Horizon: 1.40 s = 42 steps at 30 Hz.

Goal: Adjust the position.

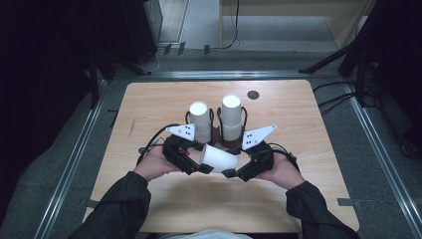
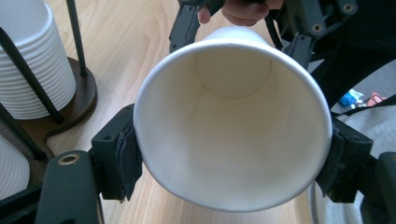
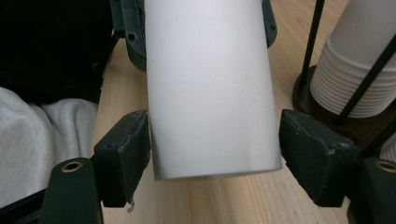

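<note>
The paper cup (image 1: 217, 160) lies on its side between the two grippers, just above the desk (image 1: 308, 124) and in front of the two stacks of cups (image 1: 231, 117) in their wire holder. Its long axis runs across the desk from hand to hand: the wide mouth faces the left gripper (image 1: 203, 167), the narrow base points toward the right gripper (image 1: 231, 173).

In the left gripper view the rim of the cup sits squarely between the jaws, both pads pressed against the outside of the mouth, so the left gripper is grasping the paper cup at its wide end.

In the right gripper view the base end reaches between the right gripper's jaws. One pad lies against or very near the cup wall and the other stands off with a visible gap, so this gripper looks released, though contact on the near side is hard to rule out.

Both grippers are equally near. The next move likely turns on the right gripper pinching across this axis at the base.
</note>
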Each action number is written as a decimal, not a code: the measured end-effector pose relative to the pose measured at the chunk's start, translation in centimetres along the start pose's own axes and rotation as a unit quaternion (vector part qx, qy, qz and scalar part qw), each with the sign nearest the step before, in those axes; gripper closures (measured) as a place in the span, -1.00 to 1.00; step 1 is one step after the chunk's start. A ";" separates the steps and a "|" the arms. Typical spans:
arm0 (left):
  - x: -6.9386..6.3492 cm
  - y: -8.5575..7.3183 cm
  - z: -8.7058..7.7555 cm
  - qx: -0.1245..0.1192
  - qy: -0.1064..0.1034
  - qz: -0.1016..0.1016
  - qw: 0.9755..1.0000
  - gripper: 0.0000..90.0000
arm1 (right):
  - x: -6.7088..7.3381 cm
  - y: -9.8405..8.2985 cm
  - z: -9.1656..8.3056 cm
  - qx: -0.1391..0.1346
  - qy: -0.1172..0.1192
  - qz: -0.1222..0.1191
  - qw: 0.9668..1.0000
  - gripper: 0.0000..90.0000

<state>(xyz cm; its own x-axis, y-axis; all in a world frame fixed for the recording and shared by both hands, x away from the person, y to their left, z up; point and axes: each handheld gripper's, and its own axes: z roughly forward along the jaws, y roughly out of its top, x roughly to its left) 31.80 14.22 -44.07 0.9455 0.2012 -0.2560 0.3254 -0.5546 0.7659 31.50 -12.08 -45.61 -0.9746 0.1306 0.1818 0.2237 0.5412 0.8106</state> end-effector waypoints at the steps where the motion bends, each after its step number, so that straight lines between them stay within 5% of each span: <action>1: 0.1 0.1 0.0 0.005 -0.004 -0.002 1.000 -0.50 | 0.0 -0.1 0.0 0.001 -0.002 0.000 1.000 -0.42; 15: 0.5 1.5 1.2 0.069 0.010 0.019 0.997 -0.50 | 0.2 -1.3 0.1 0.030 -0.035 0.005 0.999 -0.45; 27: 0.8 2.1 2.9 0.129 0.020 0.027 0.991 -0.51 | 0.0 -2.2 0.7 0.048 -0.048 0.017 0.998 -0.45; 42: 0.4 2.0 4.2 0.192 0.037 0.044 0.980 -0.51 | -0.2 -2.6 3.2 0.079 -0.037 0.013 0.996 -0.42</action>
<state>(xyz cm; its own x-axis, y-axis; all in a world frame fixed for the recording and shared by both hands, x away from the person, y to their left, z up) 32.91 9.84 -45.14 0.9711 0.1897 -0.1449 0.2373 -0.8319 0.5016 31.08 -10.83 -49.55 -0.9665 0.2042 0.1552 0.2530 0.6598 0.7076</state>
